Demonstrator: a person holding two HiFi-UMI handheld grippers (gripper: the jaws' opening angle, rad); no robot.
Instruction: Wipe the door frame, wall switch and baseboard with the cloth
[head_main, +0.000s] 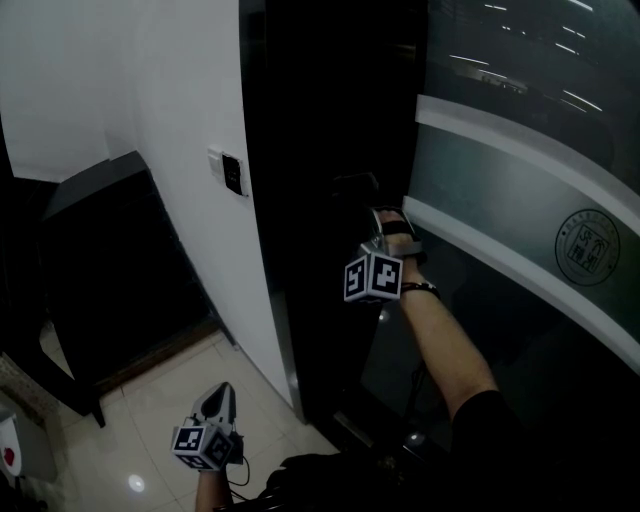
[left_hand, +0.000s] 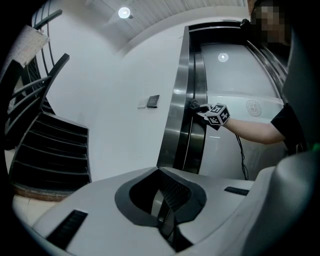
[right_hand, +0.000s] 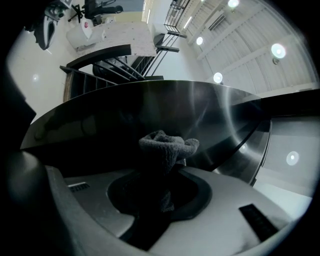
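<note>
right tool (head_main: 385, 225) is hard up against the door frame (head_main: 300, 180), cloth (right_hand: 167, 145) bunched between jaws and steel, zero clearance ahead. frame run above and below it looks unobstructed. glass door (head_main: 520, 190) sits just to its right and boxes in that side. wall switch (head_main: 232, 174) on the white wall (head_main: 180, 100) left of the frame: bare wall all round, open approach. left tool (head_main: 222, 395), jaws together, hangs low over the floor tiles (head_main: 140, 440) with free air around it. dark slatted unit (head_main: 110, 260) blocks the far-left wall base; the tile strip between it and the frame is open. cable (left_hand: 242, 155) dangles under the right forearm
</note>
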